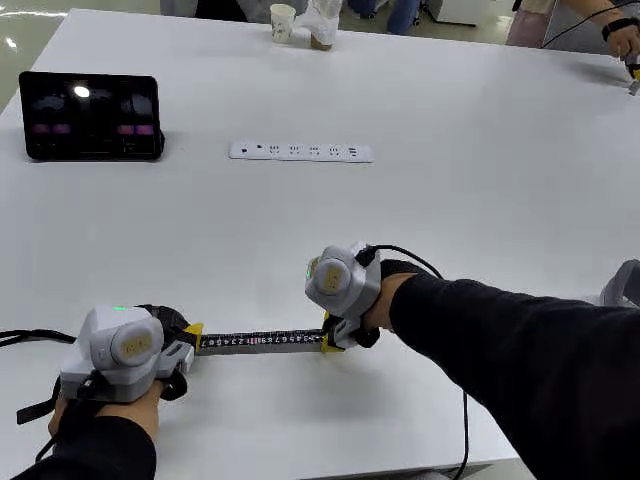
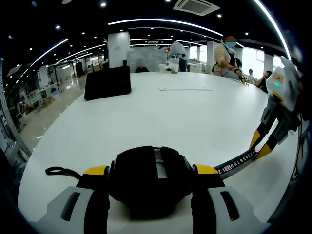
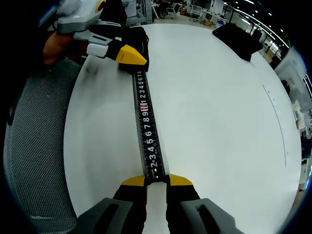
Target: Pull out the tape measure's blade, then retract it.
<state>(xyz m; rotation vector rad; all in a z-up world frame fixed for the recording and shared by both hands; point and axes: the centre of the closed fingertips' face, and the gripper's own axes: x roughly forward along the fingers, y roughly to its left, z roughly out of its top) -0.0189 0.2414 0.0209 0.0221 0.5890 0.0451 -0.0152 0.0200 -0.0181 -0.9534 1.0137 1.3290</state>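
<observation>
Head view: tape measure (image 1: 165, 320) at 8 o'clock on the white table (image 1: 420, 200), my left gripper (image 1: 186, 345) clamped on it. Blade (image 1: 260, 341) lies flat toward 3, its tip pinched by my right gripper (image 1: 333, 340).
Left gripper view: tape measure (image 2: 151, 173) between the jaws, blade (image 2: 239, 160) exits at 4.
Right gripper view: jaws closed on the blade (image 3: 146, 122) tip, tape measure (image 3: 139, 41) at 12.

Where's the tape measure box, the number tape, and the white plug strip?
Black tape measure case (image 2: 151, 175): left gripper view, on its top face.
Dark numbered metal blade (image 3: 147, 131): right gripper view, mid-length, on the numbers.
White rectangular power strip (image 1: 300, 152): head view, its middle sockets.
</observation>
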